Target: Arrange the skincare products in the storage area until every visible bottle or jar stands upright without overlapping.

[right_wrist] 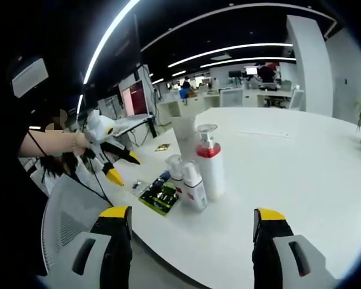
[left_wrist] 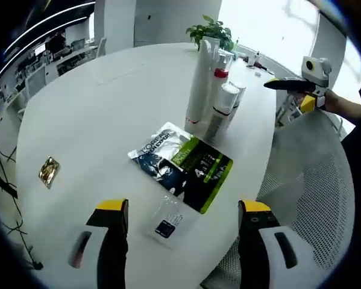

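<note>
Several skincare containers stand upright in a tight cluster on the white round table (left_wrist: 96, 114): a tall white tube (left_wrist: 201, 78), a pump bottle with a red collar (left_wrist: 221, 71) and two small white bottles (left_wrist: 227, 99). In the right gripper view the pump bottle (right_wrist: 209, 162) stands beside the tall tube (right_wrist: 183, 135) and the small bottles (right_wrist: 193, 183). A green and black sachet (left_wrist: 183, 159) lies flat in front of them. My left gripper (left_wrist: 184, 208) hangs open above a small clear packet (left_wrist: 167, 220). My right gripper (right_wrist: 192, 214) is open near the table edge, short of the bottles.
A gold packet (left_wrist: 49, 170) lies alone at the table's left. A potted plant (left_wrist: 213, 30) stands behind the bottles. A grey mesh chair (left_wrist: 313, 180) sits by the table edge. The right gripper (left_wrist: 282, 84) shows beyond the bottles, and the left gripper (right_wrist: 125, 168) is held by a hand.
</note>
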